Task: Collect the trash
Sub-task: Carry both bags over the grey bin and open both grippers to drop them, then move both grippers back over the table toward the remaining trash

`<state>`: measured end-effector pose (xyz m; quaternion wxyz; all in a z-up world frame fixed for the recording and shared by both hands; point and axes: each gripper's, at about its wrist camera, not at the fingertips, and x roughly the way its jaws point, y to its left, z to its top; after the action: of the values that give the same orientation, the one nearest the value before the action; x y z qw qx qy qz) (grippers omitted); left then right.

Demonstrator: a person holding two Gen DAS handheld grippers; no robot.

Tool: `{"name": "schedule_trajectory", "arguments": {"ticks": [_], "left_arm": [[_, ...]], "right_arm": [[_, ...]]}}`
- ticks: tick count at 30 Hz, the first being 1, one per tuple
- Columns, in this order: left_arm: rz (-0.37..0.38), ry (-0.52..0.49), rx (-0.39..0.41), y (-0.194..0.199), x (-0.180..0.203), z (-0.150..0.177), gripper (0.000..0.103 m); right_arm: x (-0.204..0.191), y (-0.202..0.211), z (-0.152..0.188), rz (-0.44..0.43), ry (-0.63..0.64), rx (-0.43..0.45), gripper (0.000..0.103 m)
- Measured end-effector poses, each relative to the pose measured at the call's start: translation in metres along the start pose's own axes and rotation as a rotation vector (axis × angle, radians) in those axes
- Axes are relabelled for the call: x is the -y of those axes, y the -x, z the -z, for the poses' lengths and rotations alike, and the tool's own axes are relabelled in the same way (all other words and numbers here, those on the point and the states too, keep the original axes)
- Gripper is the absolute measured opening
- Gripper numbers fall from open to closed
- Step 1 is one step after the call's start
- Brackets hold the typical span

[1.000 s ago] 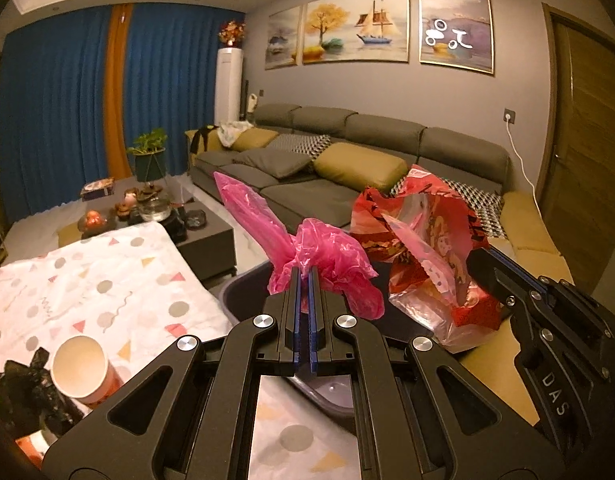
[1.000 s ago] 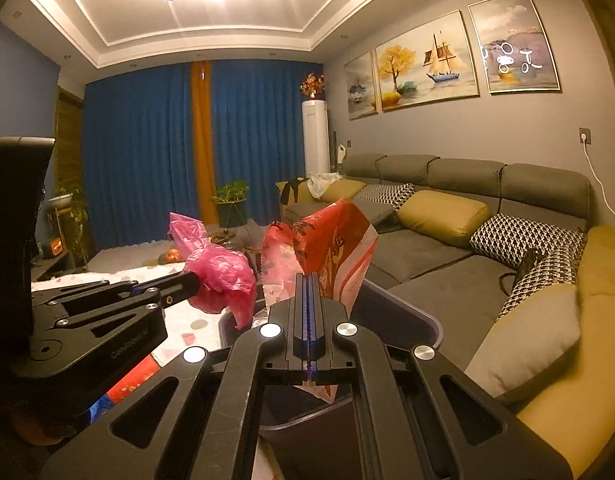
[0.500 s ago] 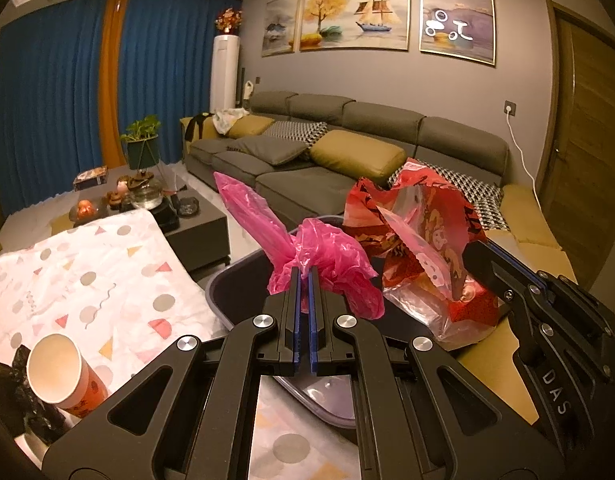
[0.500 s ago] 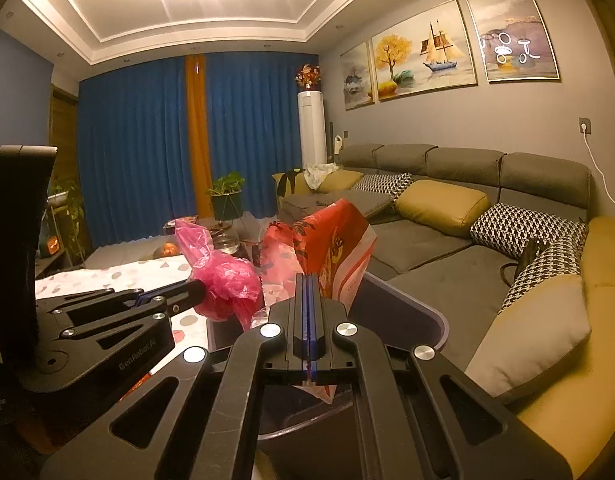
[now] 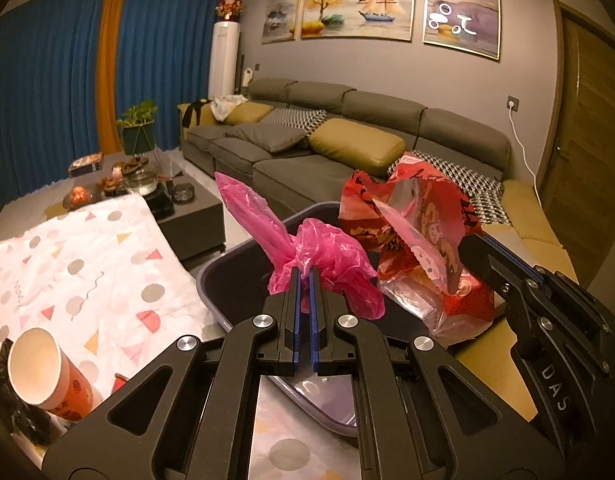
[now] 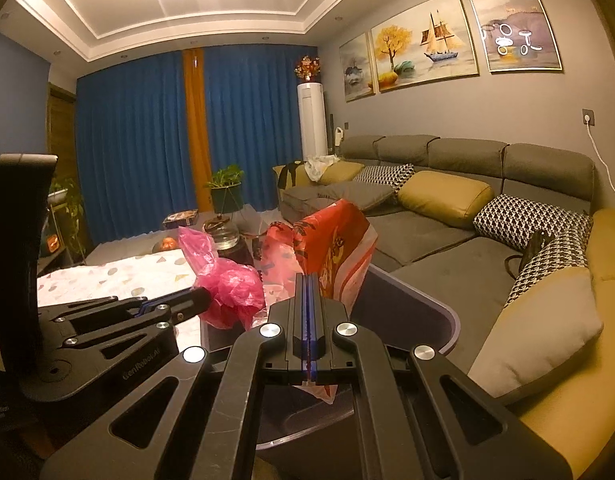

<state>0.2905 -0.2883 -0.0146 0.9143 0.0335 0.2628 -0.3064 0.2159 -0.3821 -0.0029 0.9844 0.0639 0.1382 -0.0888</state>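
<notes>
My left gripper (image 5: 304, 276) is shut on a crumpled pink plastic bag (image 5: 323, 256) and holds it over the dark grey bin (image 5: 227, 276). My right gripper (image 6: 309, 280) is shut on a red printed plastic bag (image 6: 331, 252), also held above the bin (image 6: 427, 304). In the left wrist view the red bag (image 5: 411, 232) hangs to the right of the pink one, with the right gripper (image 5: 467, 246) behind it. In the right wrist view the pink bag (image 6: 227, 284) and the left gripper (image 6: 203, 300) are at the left.
A paper cup (image 5: 43, 372) and black trash (image 5: 11, 404) lie on the patterned tablecloth (image 5: 87, 264) at the left. A dark coffee table (image 5: 187, 212) with teaware stands beyond. A grey sofa (image 5: 347, 152) with cushions runs along the right wall.
Both grippers have lowered slightly with their bags toward the bin. The bin and tablecloth fill more of the left wrist view.
</notes>
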Motion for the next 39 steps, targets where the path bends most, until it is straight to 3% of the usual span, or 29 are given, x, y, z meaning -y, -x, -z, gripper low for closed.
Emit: {"name": "schedule_trajectory", "arguments": {"ticks": [3, 4, 5, 6, 9, 15, 19, 23, 39], "left_arm": [[0.021, 0.005, -0.014, -0.005, -0.001, 0.002, 0.007], [0.021, 0.006, -0.019, -0.006, -0.002, 0.003, 0.009], [0.015, 0.008, -0.022, -0.007, -0.003, 0.003, 0.017], [0.003, 0.012, -0.024, -0.007, -0.006, 0.003, 0.031], [-0.018, 0.034, -0.008, -0.003, -0.014, 0.007, 0.060], [-0.058, 0.050, 0.021, 0.015, -0.019, 0.009, 0.078], [-0.100, 0.049, 0.055, 0.046, -0.020, 0.016, 0.084], [-0.168, 0.056, 0.085, 0.080, -0.025, 0.030, 0.088], [-0.494, 0.158, 0.143, 0.222, -0.093, 0.111, 0.089]], "right_arm": [[0.003, -0.002, -0.002, 0.002, -0.011, -0.002, 0.003], [0.005, -0.002, -0.001, 0.003, -0.019, -0.002, 0.013], [0.007, -0.003, -0.002, 0.006, -0.025, -0.003, 0.027], [0.009, -0.003, -0.002, 0.013, -0.031, -0.002, 0.031], [0.017, 0.001, -0.003, 0.031, -0.054, 0.009, 0.034], [0.019, 0.017, -0.002, 0.052, -0.072, 0.027, 0.053], [0.010, 0.037, 0.001, 0.050, -0.055, 0.057, 0.068], [-0.001, 0.054, 0.008, 0.021, -0.052, 0.061, 0.075], [-0.081, 0.099, 0.038, -0.173, -0.024, 0.027, 0.078]]}}
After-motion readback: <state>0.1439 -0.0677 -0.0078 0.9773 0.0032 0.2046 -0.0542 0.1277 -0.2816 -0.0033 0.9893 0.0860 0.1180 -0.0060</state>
